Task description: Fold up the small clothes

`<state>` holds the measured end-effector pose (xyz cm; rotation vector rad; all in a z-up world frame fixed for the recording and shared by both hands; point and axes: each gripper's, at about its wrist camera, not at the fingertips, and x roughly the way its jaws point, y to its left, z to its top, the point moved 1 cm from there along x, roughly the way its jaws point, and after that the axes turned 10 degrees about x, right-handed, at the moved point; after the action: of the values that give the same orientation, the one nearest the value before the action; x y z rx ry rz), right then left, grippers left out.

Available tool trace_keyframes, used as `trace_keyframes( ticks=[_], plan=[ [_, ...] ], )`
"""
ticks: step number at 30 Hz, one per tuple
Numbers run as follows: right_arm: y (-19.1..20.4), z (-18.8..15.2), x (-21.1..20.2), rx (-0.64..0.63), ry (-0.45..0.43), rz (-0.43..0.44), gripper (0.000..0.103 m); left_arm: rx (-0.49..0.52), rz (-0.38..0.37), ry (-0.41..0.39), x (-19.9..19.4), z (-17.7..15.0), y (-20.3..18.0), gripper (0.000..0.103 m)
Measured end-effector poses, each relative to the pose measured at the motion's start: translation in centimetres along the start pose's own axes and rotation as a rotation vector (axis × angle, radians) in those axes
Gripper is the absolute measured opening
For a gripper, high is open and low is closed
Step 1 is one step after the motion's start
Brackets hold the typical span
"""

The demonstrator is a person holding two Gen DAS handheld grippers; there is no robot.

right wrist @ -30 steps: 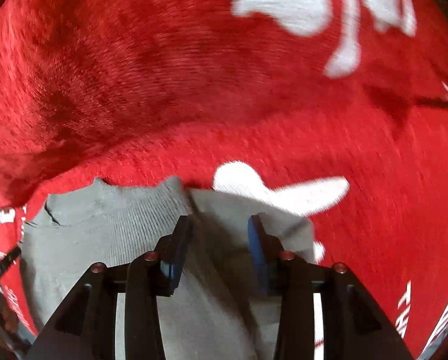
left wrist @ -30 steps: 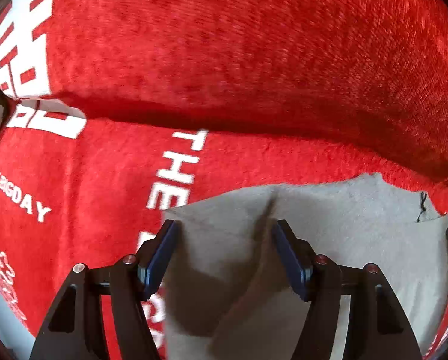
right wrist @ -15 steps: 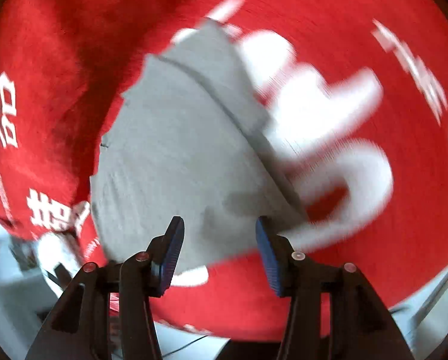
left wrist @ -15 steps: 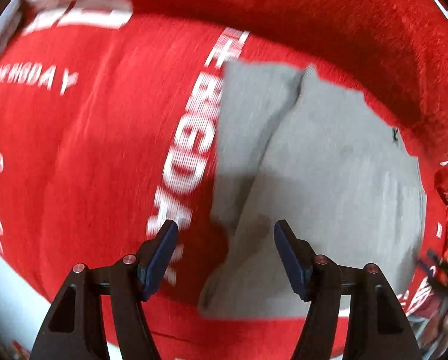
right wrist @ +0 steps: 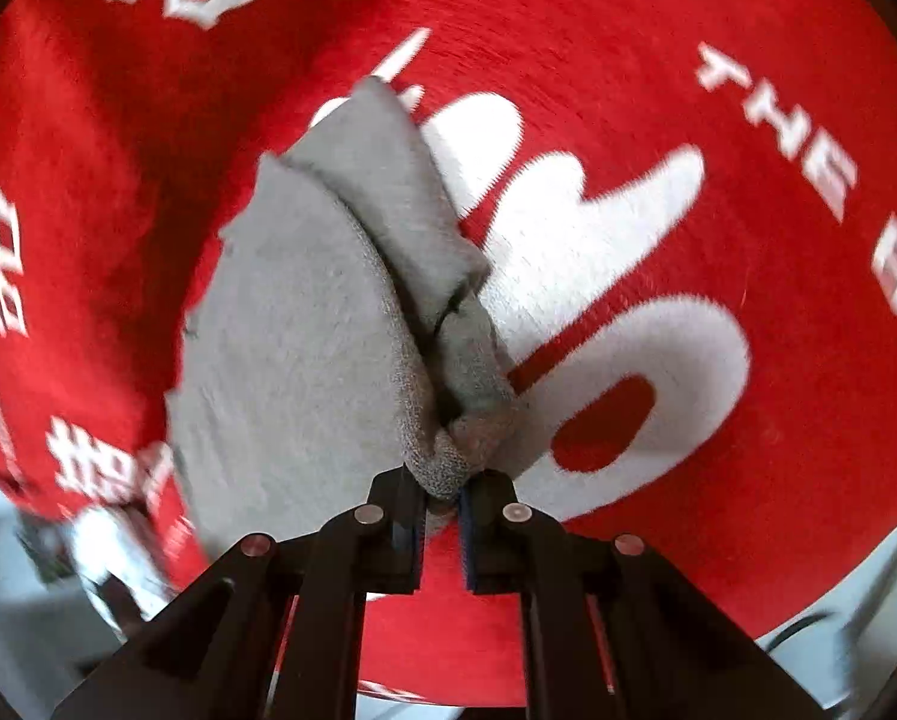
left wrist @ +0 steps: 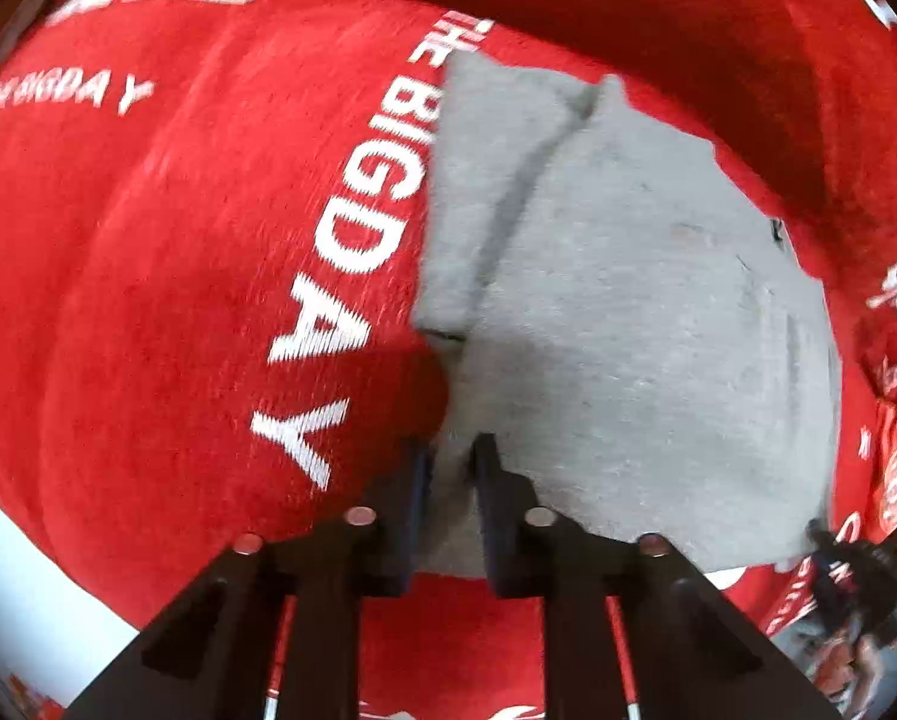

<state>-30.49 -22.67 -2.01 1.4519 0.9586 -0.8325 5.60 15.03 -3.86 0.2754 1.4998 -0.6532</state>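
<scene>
Red plush cloth [left wrist: 166, 276] with white lettering covers the surface in both views; pale ground shows only at the lower corners.

On it lies a small grey garment [left wrist: 628, 312], a soft knit piece partly folded, with a narrower flap lying over its upper left part in the left wrist view. It fills the middle and right of that frame, beside the white words "THE BIG DAY" [left wrist: 352, 276] running down the cloth to its left.

The left gripper [left wrist: 451, 468] sits at the bottom centre, and its fingers have just been closing: they now pinch the garment's near lower-left edge, a narrow strip of grey fabric between the pads.

The right wrist view shows the same garment [right wrist: 292, 330] from the other side, left of centre, its flap along the right edge. The right gripper [right wrist: 442, 495] has likewise just been closing; its fingers are nearly together, clamped on a bunched, rolled corner of the knit.

Only the right view shows a large white rounded shape [right wrist: 646, 324] printed on the cloth just right of the garment. Only the left view shows a dark blurred object [left wrist: 850, 576] at the lower right edge.
</scene>
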Motion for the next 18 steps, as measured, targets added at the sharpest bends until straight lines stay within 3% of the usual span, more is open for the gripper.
trace_keyframes(
  ticks=[3, 9, 14, 18],
  plan=[
    [-0.6, 0.3, 2.2, -0.059, 0.025, -0.081, 0.01, 0.068, 0.032, -0.018, -0.4, 0.1, -1.8, 0.01],
    [-0.1, 0.2, 0.7, -0.1, 0.034, -0.139, 0.017, 0.065, 0.024, 0.0, 0.3, -1.6, -1.0, 0.01],
    [1.8, 0.7, -2.2, -0.148, -0.03, -0.09, 0.018, 0.123, 0.054, 0.011, -2.1, -2.4, -0.7, 0.01],
    [5.2, 1.7, -1.3, -0.247, -0.042, -0.086, 0.018, 0.128, 0.061, -0.081, -5.2, 0.3, -0.9, 0.01]
  ],
)
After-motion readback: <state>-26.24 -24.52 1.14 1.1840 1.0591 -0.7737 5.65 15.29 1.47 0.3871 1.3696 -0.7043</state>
